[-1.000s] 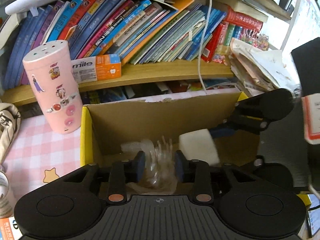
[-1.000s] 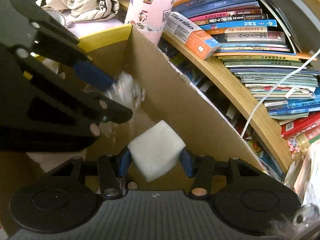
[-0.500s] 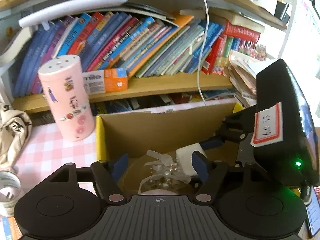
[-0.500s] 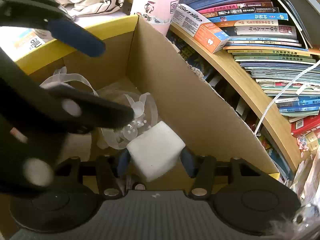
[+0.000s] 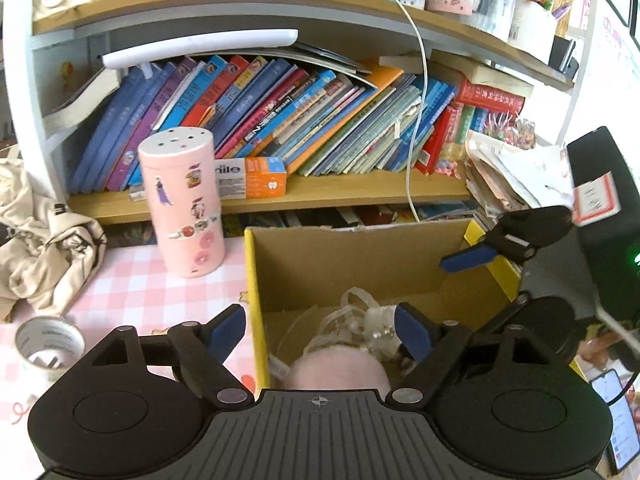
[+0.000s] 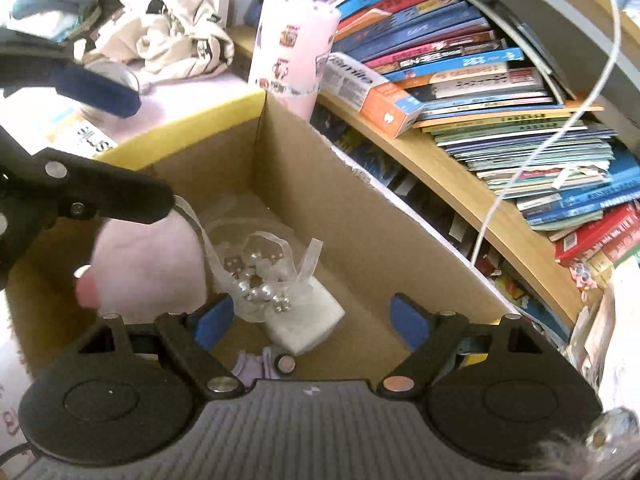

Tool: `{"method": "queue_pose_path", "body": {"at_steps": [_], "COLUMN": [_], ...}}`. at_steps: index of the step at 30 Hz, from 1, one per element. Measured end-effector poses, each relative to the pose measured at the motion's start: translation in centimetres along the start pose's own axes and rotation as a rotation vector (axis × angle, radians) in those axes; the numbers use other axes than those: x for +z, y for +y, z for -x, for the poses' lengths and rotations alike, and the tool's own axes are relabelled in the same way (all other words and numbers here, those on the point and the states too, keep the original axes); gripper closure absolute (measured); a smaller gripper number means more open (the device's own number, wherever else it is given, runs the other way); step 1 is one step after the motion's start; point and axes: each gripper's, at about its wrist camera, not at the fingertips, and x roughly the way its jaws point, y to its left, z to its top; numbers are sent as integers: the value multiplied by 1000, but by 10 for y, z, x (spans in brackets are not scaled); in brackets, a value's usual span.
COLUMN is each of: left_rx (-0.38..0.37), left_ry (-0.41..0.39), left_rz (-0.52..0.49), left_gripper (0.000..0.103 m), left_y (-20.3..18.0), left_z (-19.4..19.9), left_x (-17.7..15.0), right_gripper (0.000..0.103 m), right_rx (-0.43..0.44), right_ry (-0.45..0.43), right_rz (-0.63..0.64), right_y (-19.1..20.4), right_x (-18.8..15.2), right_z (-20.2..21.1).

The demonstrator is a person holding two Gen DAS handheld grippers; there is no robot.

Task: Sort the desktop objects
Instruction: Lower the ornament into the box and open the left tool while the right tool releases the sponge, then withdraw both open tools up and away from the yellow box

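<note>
A cardboard box with a yellow rim (image 5: 250, 264) (image 6: 180, 136) stands on the desk. On its floor lie a clear ribbon with pearl beads (image 5: 360, 320) (image 6: 260, 272), a white foam block (image 6: 316, 324) and a pink soft thing (image 5: 340, 368) (image 6: 148, 264). My left gripper (image 5: 320, 330) hangs over the box's near left corner. Its jaws are opening and nothing is between them. My right gripper (image 6: 310, 320) hovers above the white block. Its jaws are opening too, and the pads are clear of the block. One blue-padded finger (image 5: 468, 258) of the right gripper reaches over the box's right rim.
A pink sticker-covered cylinder (image 5: 184, 200) (image 6: 296, 52) stands left of the box on the pink checked cloth. A tape roll (image 5: 48, 344) and a crumpled beige fabric (image 5: 40, 240) lie further left. A bookshelf with a toothpaste carton (image 5: 256, 176) and a hanging white cable (image 5: 416, 120) rises behind.
Both grippers went from shut to open. The left let go of the beaded ribbon and the right let go of the white block; both now lie in the box. Both grippers rose.
</note>
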Motion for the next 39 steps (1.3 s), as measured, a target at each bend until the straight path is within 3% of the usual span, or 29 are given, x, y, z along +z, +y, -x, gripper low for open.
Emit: {"method": "queue_pose_path", "body": {"at_steps": [21, 39], "left_rx": [47, 7], "left_ry": [-87, -114], "left_rz": [28, 19], "left_gripper": [14, 14], "left_y": [-2, 9], "left_z": [71, 91], "left_x": [-40, -63], "right_gripper": [11, 7], "right_rx": [-98, -203], "right_ry": [-159, -164], "right_rz": [-167, -338], "right_y": [25, 49], "right_x": [-37, -62], "right_z": [75, 100]}}
